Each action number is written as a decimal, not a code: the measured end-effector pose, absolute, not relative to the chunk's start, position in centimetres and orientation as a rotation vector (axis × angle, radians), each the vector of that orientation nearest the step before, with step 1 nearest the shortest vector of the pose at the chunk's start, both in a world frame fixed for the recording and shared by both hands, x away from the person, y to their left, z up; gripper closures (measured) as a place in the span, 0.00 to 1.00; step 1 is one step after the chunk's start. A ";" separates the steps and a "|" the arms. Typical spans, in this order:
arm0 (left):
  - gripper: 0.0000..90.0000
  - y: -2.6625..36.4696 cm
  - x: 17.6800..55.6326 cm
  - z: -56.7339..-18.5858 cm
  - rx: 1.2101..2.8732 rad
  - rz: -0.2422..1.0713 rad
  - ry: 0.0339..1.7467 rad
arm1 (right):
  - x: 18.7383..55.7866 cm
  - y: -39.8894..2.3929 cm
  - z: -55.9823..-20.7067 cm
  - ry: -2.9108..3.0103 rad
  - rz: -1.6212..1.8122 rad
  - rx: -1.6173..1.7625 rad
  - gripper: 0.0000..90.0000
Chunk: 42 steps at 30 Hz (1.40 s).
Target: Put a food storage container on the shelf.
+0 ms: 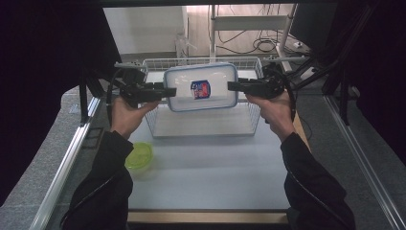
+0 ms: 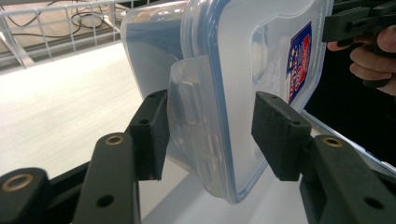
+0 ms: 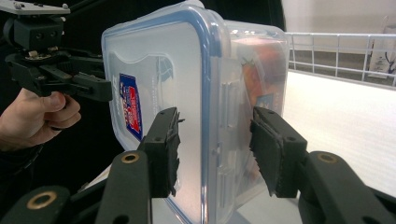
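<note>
A clear plastic container [image 1: 201, 86] with a blue-rimmed lid and a red-and-blue label [image 1: 200, 89] hangs in the air over a white wire basket [image 1: 153, 120]. It is tilted so the lid faces me. My left gripper [image 1: 170, 91] is shut on its left end and my right gripper [image 1: 232, 86] on its right end. In the left gripper view the pads [image 2: 149, 135] clamp the container [image 2: 233, 70] across its side latch. In the right gripper view the pads [image 3: 273, 149] press on the container [image 3: 187, 70] from the lid and the body side; something orange shows inside.
The wire basket [image 2: 70, 18] stands at the back of the white table, its rail [image 3: 341, 46] behind the container. A green round lid [image 1: 139, 155] lies at the front left of the table. Metal rails run along both table sides; cables lie beyond the basket.
</note>
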<state>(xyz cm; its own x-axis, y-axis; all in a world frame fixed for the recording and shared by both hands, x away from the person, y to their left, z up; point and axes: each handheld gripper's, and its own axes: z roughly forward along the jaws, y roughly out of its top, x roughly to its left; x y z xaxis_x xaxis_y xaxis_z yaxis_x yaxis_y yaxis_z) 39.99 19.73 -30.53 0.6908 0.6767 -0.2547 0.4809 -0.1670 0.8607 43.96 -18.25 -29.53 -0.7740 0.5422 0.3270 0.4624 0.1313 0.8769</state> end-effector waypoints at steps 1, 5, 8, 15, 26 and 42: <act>0.53 19.8 40.2 -30.4 1.818 0.226 0.917 | 44.1 -18.2 -29.5 2.308 1.749 1.036 0.59; 0.52 19.9 41.2 -30.1 1.818 0.232 0.921 | 45.1 -18.0 -29.4 2.297 1.761 1.045 0.59; 0.52 20.0 41.9 -30.0 1.815 0.230 0.921 | 45.8 -18.0 -29.4 2.286 1.774 1.060 0.59; 0.53 20.0 43.2 -30.1 1.808 0.224 0.935 | 47.4 -18.0 -29.7 2.275 1.794 1.084 0.58; 0.54 19.9 44.6 -30.8 1.786 0.195 0.943 | 49.0 -18.4 -30.8 2.271 1.821 1.150 0.58; 0.39 18.2 44.3 -31.1 1.845 0.379 0.906 | 48.5 -17.2 -30.3 2.256 1.646 1.069 0.48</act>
<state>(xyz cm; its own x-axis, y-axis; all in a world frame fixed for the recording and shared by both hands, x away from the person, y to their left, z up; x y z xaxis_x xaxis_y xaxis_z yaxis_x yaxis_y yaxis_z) 44.29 18.18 -31.06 0.6696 0.7300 -0.1369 0.4149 -0.2148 0.8841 48.55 -17.17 -30.28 -0.7346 0.6193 0.2772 0.4530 0.1434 0.8799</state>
